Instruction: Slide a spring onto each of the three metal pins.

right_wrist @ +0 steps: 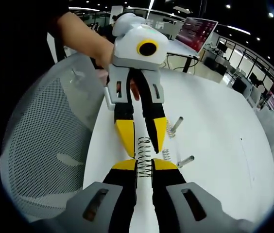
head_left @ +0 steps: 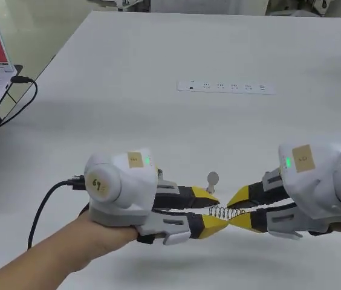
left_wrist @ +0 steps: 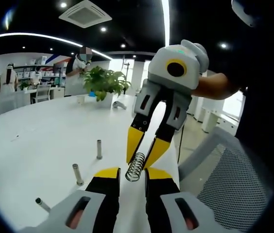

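Holding one spring (head_left: 221,212) above the tabletop (head_left: 176,133), you have your left hand-held gripper (head_left: 214,211) clamped on one end and your right hand-held gripper (head_left: 236,211) clamped on the other, their tips nearly meeting. In the left gripper view, three metal pins (left_wrist: 77,174) stand at 9 o'clock from your jaws. In the right gripper view, two loose springs (right_wrist: 165,154) lie near pins at 2 o'clock.
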`<action>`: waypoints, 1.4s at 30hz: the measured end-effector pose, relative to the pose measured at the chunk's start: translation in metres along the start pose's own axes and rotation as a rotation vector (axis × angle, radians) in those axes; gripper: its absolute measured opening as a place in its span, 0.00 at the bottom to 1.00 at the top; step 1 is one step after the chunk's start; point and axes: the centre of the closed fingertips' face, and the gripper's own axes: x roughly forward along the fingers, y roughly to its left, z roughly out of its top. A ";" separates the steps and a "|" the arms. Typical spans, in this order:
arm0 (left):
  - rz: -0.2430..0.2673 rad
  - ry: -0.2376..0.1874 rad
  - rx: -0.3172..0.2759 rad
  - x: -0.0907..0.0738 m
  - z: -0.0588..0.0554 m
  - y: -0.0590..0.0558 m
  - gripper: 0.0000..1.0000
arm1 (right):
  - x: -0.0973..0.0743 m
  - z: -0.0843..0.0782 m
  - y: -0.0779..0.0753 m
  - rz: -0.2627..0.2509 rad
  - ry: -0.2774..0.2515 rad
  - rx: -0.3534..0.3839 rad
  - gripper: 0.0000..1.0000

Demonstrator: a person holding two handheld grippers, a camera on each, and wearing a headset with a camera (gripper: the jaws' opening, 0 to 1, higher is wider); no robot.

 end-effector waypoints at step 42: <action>-0.059 0.001 -0.001 -0.004 0.002 -0.018 0.02 | -0.006 -0.013 0.008 0.017 -0.043 0.036 0.08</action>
